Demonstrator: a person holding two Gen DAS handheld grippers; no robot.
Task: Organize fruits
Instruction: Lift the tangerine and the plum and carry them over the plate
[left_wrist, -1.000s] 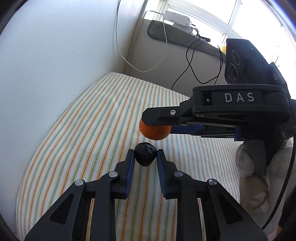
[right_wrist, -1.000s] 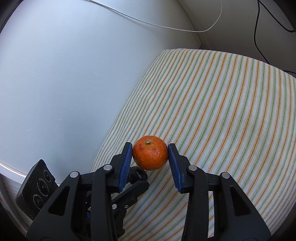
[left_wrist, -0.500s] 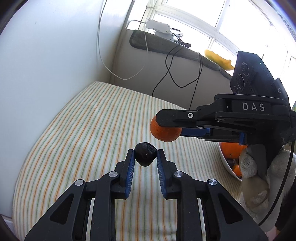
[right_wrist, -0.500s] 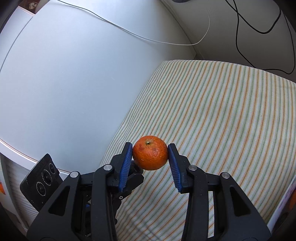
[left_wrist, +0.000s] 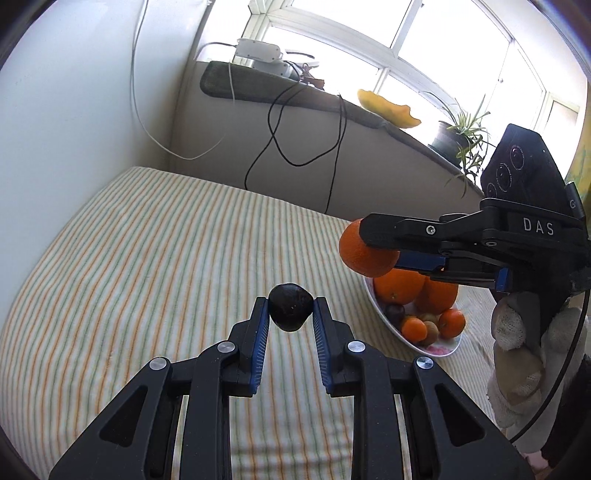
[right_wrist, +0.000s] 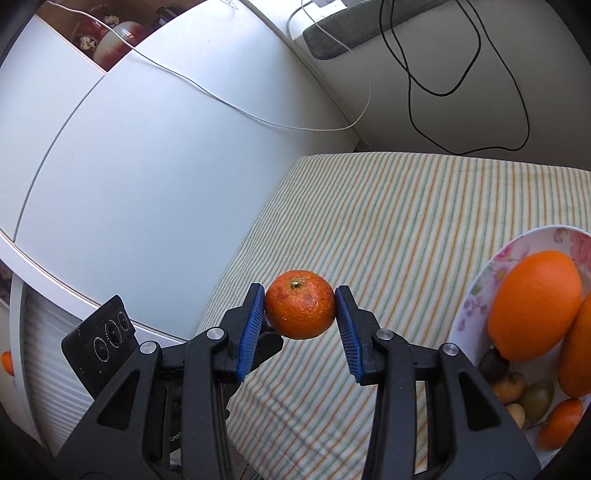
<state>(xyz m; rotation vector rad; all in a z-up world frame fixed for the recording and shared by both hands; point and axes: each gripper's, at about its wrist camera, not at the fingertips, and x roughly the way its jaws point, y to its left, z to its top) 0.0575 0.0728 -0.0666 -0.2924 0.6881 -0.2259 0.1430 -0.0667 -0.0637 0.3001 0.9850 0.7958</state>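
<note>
My left gripper (left_wrist: 290, 308) is shut on a small dark fruit (left_wrist: 290, 307) and holds it above the striped cloth (left_wrist: 166, 258). My right gripper (right_wrist: 300, 310) is shut on a mandarin (right_wrist: 300, 309), also held in the air; in the left wrist view the mandarin (left_wrist: 360, 254) sits just left of and above the fruit bowl. The white flowered bowl (left_wrist: 380, 314) holds oranges (left_wrist: 399, 284), small mandarins and several small dark and brownish fruits; it also shows at the right edge of the right wrist view (right_wrist: 480, 280).
A white cabinet wall (left_wrist: 66, 110) borders the cloth on the left. A windowsill (left_wrist: 295, 96) with cables, a white device and a potted plant (left_wrist: 458, 136) runs behind. Black cables (right_wrist: 461, 74) hang down the back wall.
Both grippers have lifted and swung right with their fruits. The bowl of fruit has come into both views, and the mandarin is now close to the bowl.
</note>
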